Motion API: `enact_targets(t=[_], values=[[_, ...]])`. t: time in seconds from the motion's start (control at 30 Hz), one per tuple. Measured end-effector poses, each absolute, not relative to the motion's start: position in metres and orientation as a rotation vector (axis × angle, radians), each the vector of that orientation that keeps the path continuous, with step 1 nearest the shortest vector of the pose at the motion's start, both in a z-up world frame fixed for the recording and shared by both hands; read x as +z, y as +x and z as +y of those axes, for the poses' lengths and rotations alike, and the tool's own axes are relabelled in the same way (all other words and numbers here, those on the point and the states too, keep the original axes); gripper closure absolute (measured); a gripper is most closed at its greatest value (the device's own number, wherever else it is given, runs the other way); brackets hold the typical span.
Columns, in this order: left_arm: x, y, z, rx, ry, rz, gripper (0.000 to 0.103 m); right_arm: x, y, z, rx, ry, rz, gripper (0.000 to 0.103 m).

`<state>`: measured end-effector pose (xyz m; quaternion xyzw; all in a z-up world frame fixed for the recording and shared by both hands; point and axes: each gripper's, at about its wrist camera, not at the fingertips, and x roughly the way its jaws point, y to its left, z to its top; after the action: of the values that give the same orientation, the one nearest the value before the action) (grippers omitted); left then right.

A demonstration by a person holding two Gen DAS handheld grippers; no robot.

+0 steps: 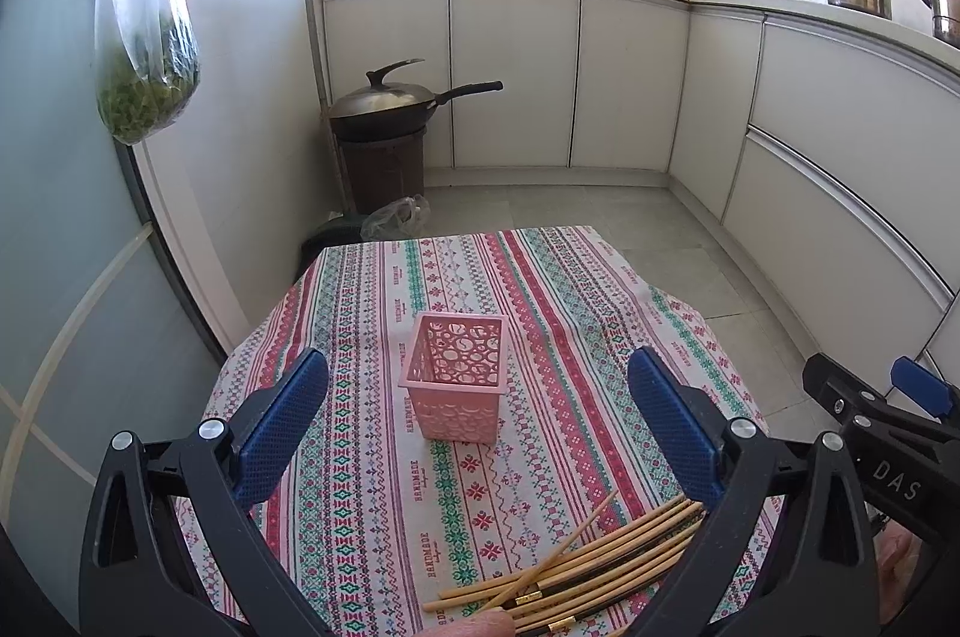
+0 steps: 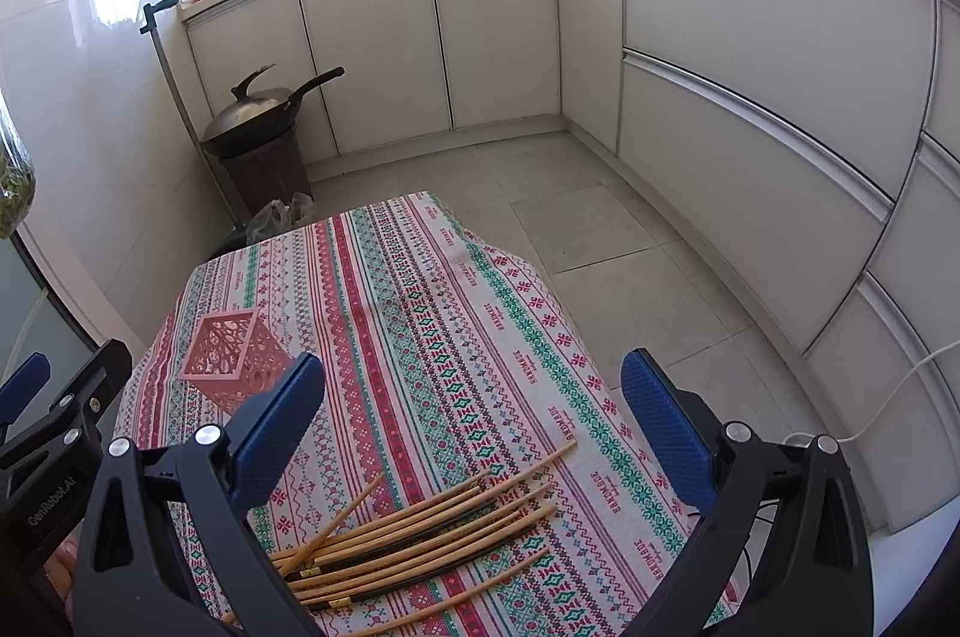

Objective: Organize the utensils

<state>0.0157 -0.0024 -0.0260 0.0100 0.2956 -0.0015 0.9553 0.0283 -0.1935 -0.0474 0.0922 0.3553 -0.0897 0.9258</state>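
A pink perforated basket [image 1: 459,376] stands upright and empty on the patterned tablecloth [image 1: 384,289], between and just beyond my left gripper's fingers. My left gripper [image 1: 477,397] is open above the cloth and holds nothing. Several bamboo chopsticks [image 1: 576,571] lie in a loose pile near the table's front edge, at the lower right of the left wrist view. In the right wrist view the chopsticks [image 2: 420,535] lie below my open right gripper [image 2: 474,397], which is empty. The basket [image 2: 231,358] sits to its left. The right gripper's body [image 1: 888,433] shows at the left view's right edge.
The small table [image 2: 420,277] stands on a tiled kitchen floor [image 2: 600,229]. White cabinets [image 2: 750,85] curve round the back and right. A lidded wok [image 1: 384,103] rests on a brown bin in the corner. A bag of greens [image 1: 147,55] hangs at left.
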Motion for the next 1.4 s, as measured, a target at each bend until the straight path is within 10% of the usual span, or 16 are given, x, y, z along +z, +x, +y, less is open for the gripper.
enact_targets(t=[1.4], values=[[-0.0304,0.0178,-0.0019,0.005,0.029,0.611,0.007,-0.0505,0.0300,-0.1958,-0.190,0.201,0.748,0.007]])
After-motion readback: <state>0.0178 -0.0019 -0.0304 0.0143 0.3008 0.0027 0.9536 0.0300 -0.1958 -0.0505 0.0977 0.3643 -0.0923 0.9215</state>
